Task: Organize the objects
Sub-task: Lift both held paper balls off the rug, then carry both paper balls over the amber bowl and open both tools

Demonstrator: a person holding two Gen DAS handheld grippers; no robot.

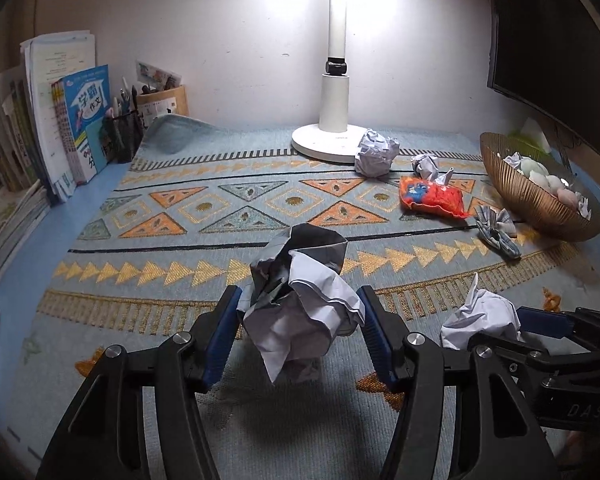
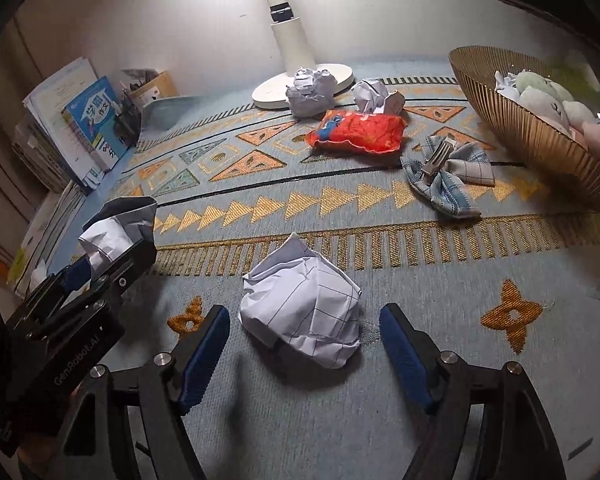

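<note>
Right, nearest: the left gripper (image 1: 300, 328) is clamped on a big crumpled grey-and-white paper wad (image 1: 300, 300), lifted off the blue patterned woven mat (image 1: 180, 216); loose folds could slip from the pads if swung fast. The right gripper (image 2: 304, 344) stands wide around a crumpled lined white paper ball (image 2: 304, 312) on the mat, pads not touching; closing off-centre could squirt it away. The grippers sit close, could clash. Mid-mat is open. Further: plaid fabric bow clip (image 2: 448, 176), red snack packet (image 2: 356, 132), ribbed gold bowl (image 2: 512, 120) far right, white lamp base (image 1: 324, 140) at back.
</note>
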